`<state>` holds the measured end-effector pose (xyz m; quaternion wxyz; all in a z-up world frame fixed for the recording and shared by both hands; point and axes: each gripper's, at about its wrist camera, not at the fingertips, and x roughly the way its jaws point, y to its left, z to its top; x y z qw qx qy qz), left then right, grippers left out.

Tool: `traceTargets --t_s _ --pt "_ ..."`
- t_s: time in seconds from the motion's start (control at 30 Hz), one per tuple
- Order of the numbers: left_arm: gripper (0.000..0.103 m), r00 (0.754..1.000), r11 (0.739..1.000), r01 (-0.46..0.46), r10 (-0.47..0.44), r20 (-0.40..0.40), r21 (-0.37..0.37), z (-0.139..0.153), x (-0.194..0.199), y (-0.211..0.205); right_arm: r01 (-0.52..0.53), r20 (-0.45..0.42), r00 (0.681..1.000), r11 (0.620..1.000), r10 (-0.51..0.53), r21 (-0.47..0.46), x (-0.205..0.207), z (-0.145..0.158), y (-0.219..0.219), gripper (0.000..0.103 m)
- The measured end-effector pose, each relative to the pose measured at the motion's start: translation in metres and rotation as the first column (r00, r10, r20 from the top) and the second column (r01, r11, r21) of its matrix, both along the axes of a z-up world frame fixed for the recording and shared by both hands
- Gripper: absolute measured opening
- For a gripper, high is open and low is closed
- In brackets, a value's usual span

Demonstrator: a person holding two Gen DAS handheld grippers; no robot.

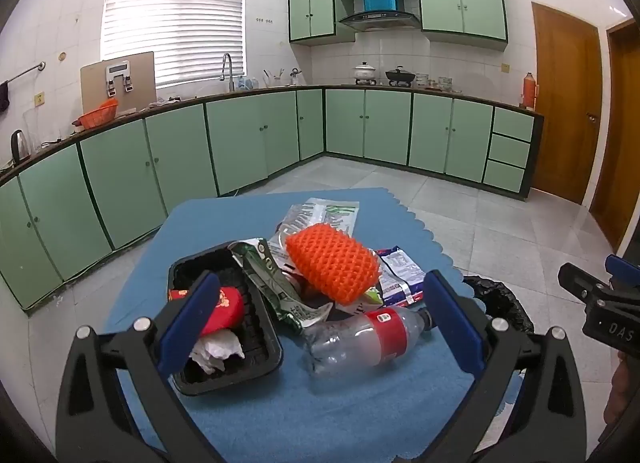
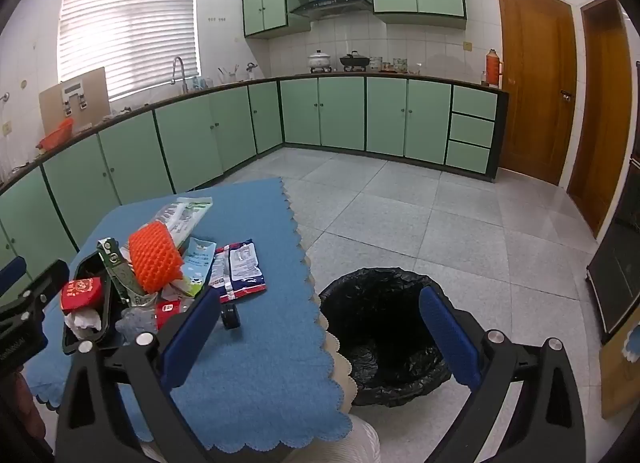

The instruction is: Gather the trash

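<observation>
A pile of trash lies on the blue tablecloth [image 1: 248, 219]: an orange foam fruit net [image 1: 332, 263], a crushed clear bottle with a red label [image 1: 364, 337], crumpled green wrappers [image 1: 276, 283], a blue-white packet [image 1: 400, 275], and a black tray [image 1: 192, 271] holding a red box [image 1: 228, 305] and a white tissue [image 1: 218, 351]. My left gripper [image 1: 320, 315] is open and empty, above the tray and bottle. My right gripper [image 2: 320, 331] is open and empty, over the table's right edge and the bin lined with a black bag [image 2: 384, 327]. The pile also shows in the right wrist view [image 2: 154, 259].
A small black cap [image 2: 231, 318] lies on the cloth near the right gripper. Green kitchen cabinets [image 1: 240, 143] run along the far walls. Wooden doors [image 2: 532, 79] stand at the right. Grey tiled floor [image 2: 420, 215] lies beyond the table. A dark cabinet [image 2: 616, 275] stands at far right.
</observation>
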<state>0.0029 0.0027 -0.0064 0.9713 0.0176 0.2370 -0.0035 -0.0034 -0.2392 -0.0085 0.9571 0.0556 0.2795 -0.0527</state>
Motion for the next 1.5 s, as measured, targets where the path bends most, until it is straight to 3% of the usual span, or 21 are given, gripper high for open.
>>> traceTargets --t_s 1.5 --pt "0.098 1.0 1.0 -0.004 0.004 -0.002 0.003 0.006 0.0035 0.0084 -0.001 0.009 1.0 1.0 0.001 0.002 0.0027 0.0047 0.0032 0.097"
